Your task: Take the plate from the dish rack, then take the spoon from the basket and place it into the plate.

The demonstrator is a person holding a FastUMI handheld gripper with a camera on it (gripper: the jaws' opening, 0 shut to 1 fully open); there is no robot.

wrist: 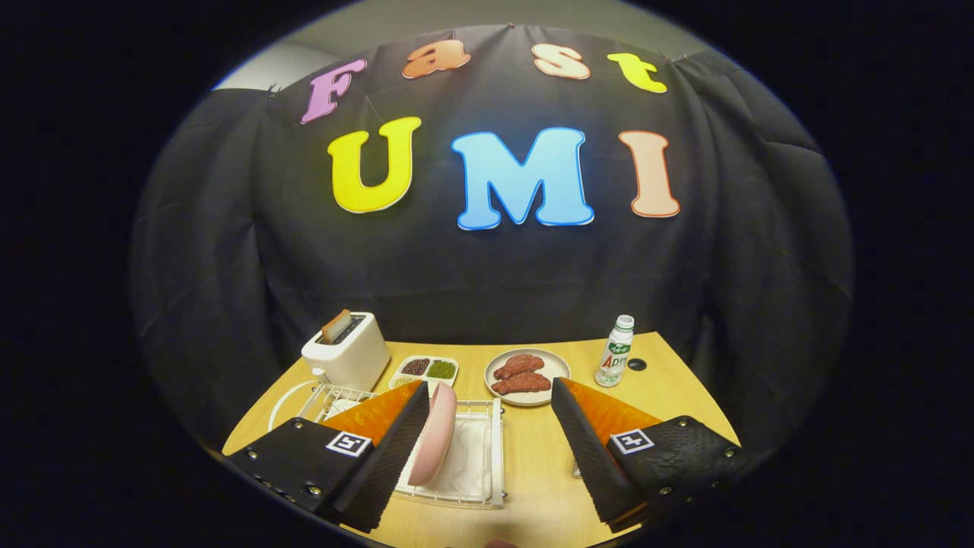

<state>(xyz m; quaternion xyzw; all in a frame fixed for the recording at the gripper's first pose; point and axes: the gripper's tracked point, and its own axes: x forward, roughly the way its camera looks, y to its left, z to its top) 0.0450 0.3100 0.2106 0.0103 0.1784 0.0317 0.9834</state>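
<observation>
On the table point(670, 380): plate point(435, 435) upright in rack point(479, 464), gripper point(491, 399) spread wide.
Plate stands on edge just beside the left finger, inside the gap between both fingers. Beyond the rack: toaster point(348, 352), seed tray point(424, 371), dish of meat point(526, 376), bottle point(615, 351).

The gripper point(487, 396) fingers stand wide apart; bare table point(533, 487) lies between them. The plate point(435, 435) stands upright in the dish rack point(487, 487), just beside one finger.

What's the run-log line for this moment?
gripper: open, above table | plate: upright in dish rack, beside left finger, ungrasped | stage: approaching plate
</observation>
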